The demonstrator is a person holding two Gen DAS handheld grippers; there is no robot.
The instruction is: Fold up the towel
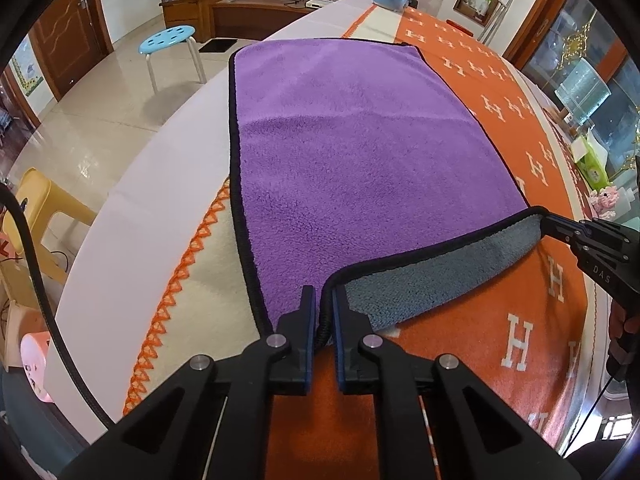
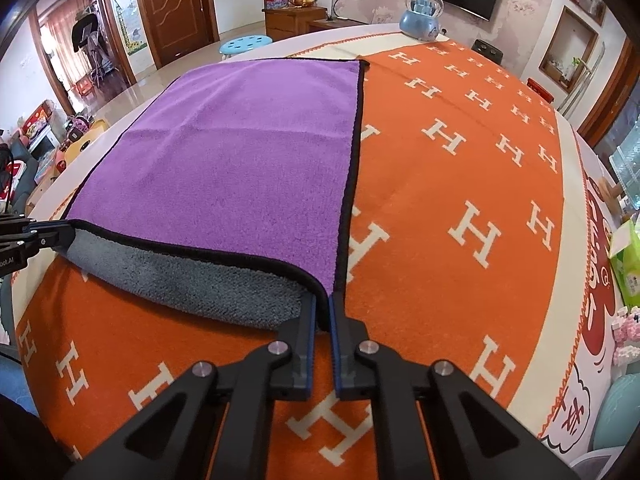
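A purple towel with a black hem and a grey underside lies on the orange H-patterned cloth; it also shows in the right wrist view. Its near edge is lifted, showing the grey side. My left gripper is shut on the towel's near left corner. My right gripper is shut on the near right corner. The right gripper shows at the right of the left wrist view, and the left gripper at the left edge of the right wrist view.
The orange cloth covers a long white table. A blue snow globe stands at the far end. A green tissue pack sits at the right edge. A blue stool and a yellow chair stand on the floor to the left.
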